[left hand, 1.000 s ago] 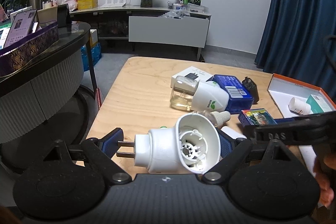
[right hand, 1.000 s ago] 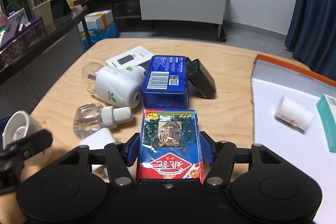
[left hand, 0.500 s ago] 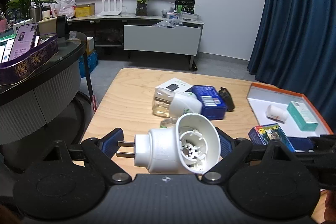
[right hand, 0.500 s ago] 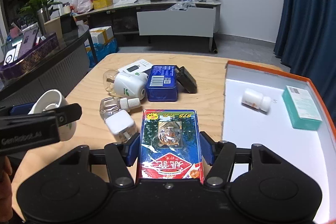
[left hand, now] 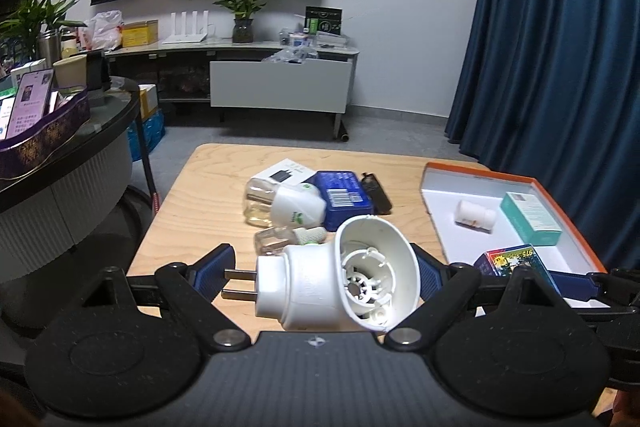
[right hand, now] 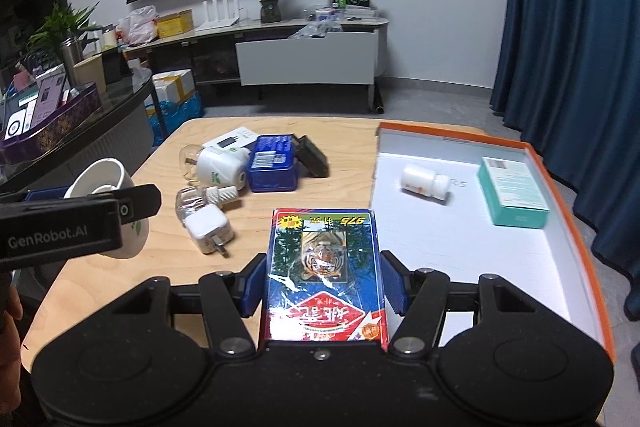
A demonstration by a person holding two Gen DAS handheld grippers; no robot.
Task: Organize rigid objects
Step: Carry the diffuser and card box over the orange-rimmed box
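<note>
Now the left gripper (left hand: 322, 277) clamps a white plug-in diffuser (left hand: 340, 277), prongs leftward, and the right gripper (right hand: 322, 285) grips a blue tiger-print card box (right hand: 324, 275). Both have risen above the wooden worktop (right hand: 332, 195), with the orange-rimmed tray (right hand: 568, 227) now showing more fully at right.

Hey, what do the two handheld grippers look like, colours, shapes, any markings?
Both are matte black. The right gripper has two round discs on its body, angular linkage arms with silver pivot screws, and blue ribbed pads. The left gripper has the same build; from the right wrist view its side reads "GenRobot.AI" in pale letters.
</note>
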